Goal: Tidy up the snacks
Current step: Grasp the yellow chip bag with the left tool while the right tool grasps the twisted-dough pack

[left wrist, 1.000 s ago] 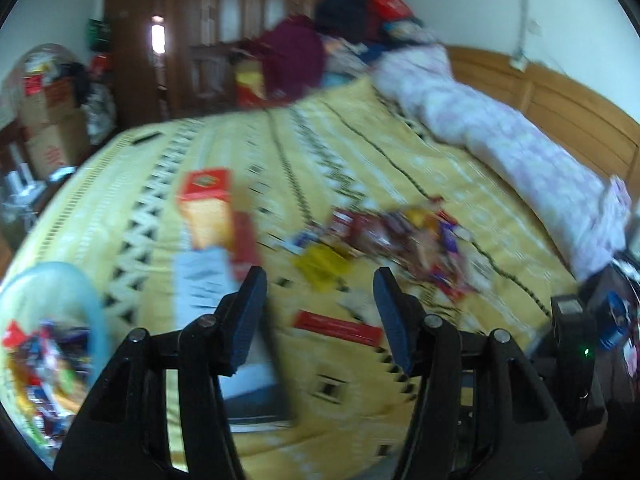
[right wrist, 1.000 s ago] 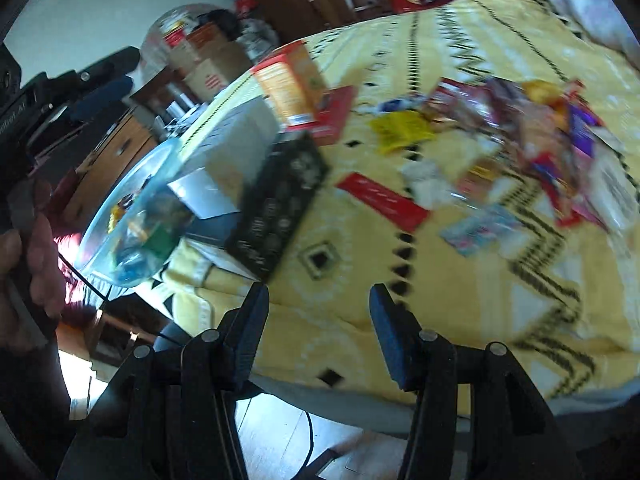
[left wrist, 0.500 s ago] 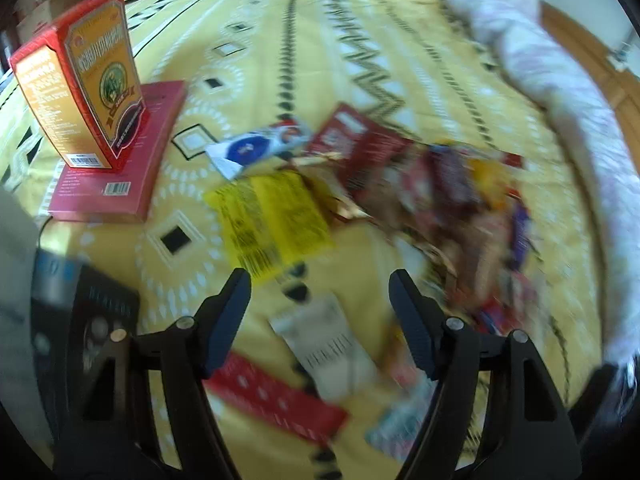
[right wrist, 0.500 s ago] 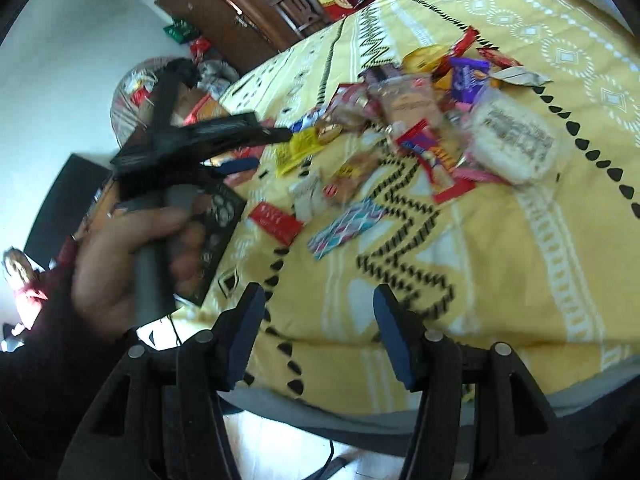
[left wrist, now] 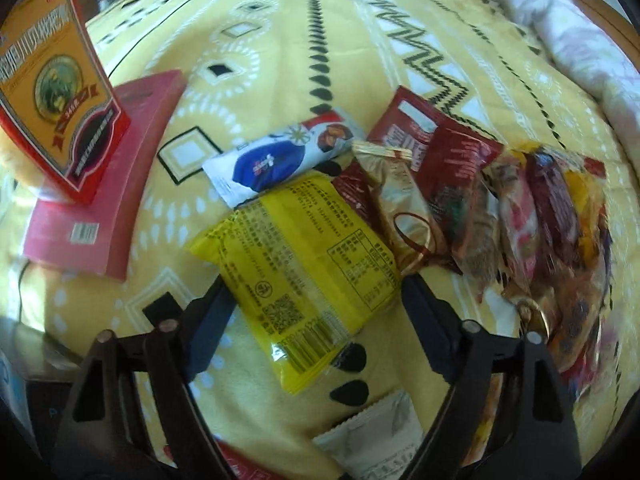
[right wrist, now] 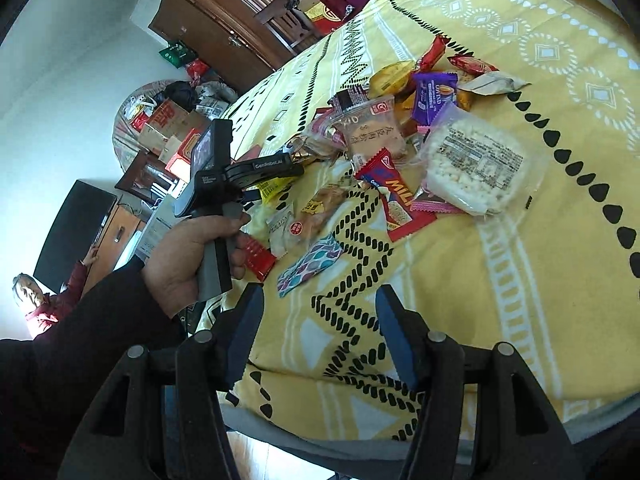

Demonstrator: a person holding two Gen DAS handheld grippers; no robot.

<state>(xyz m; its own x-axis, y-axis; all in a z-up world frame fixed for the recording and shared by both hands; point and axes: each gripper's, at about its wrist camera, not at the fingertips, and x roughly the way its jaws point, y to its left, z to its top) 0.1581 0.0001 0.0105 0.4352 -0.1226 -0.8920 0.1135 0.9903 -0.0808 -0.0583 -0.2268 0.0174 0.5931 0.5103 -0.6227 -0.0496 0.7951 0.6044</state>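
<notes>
On the yellow patterned bedspread (left wrist: pixel 280 32), the flat yellow plastic snack packet (left wrist: pixel 304 256) lies printed side up, directly between the wide-spread fingers of the left tool (left wrist: pixel 316 296), which grips nothing yet. Judging by this, the packet is the pick: lower until both pads flank its sides, then close gently so the soft contents are not crushed. Its upper right edge touches the gold foil wrapper (left wrist: pixel 404 208), and the white-and-blue wrapped bar (left wrist: pixel 280 160) lies just beyond, so either could be dragged along. An upright orange-and-red carton (left wrist: pixel 52 96) stands on a flat pink box (left wrist: pixel 104 184), well left. The right tool (right wrist: pixel 318 332) hovers open and empty near the bed's edge, apart from the main snack heap (right wrist: pixel 420 140).
</notes>
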